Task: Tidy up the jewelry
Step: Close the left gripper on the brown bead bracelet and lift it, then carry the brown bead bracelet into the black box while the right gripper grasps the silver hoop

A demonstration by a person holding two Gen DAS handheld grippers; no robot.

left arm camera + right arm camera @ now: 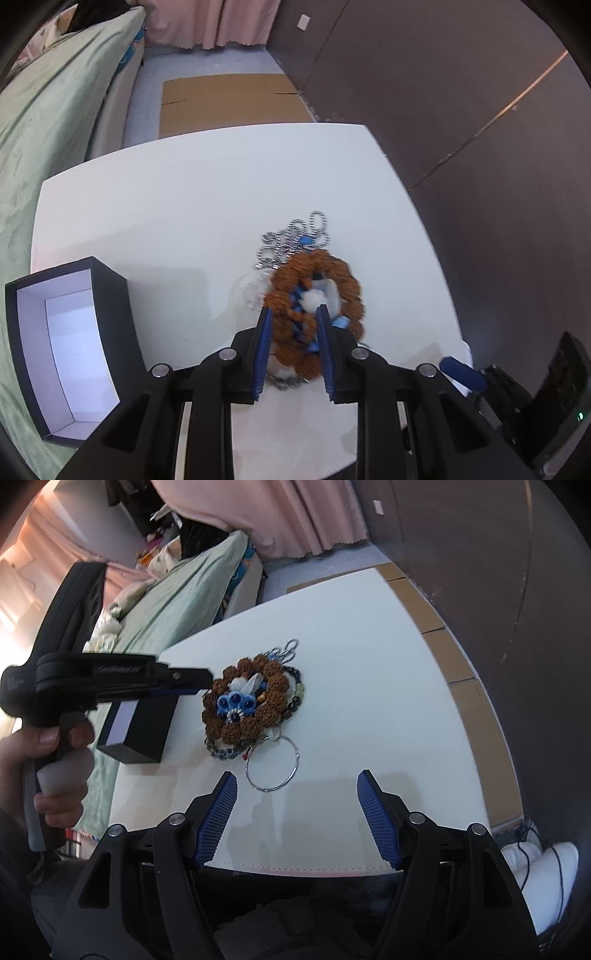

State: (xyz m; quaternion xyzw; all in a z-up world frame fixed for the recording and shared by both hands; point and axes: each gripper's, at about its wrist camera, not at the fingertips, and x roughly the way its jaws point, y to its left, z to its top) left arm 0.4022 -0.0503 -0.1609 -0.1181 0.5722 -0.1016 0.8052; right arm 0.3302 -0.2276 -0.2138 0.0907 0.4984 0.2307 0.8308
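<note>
A white tabletop (166, 206) carries a small heap of jewelry, and nothing has yet been put away. An open black box (66, 343) with a pale lining stands at the near left corner of the tabletop, and its inside is bare.

The heap sits near the middle: a brown beaded bracelet (245, 698) coiled in a ring, with a blue ornament (234, 703) and clear crystal pieces inside it, a dark bead strand (295, 692) on its right, a silver ball chain (295, 236) at the far side, and a thin silver hoop (272, 762) at the near side.

The left tongs (293, 315) reach over the heap, their blue pads either side of the brown bracelet; I cannot tell whether they have closed on it, as the view is blurred. The right tongs (297, 784) hang wide open and empty just near of the hoop.

All the sorting looks to be ahead: every piece lies outside the box.
</note>
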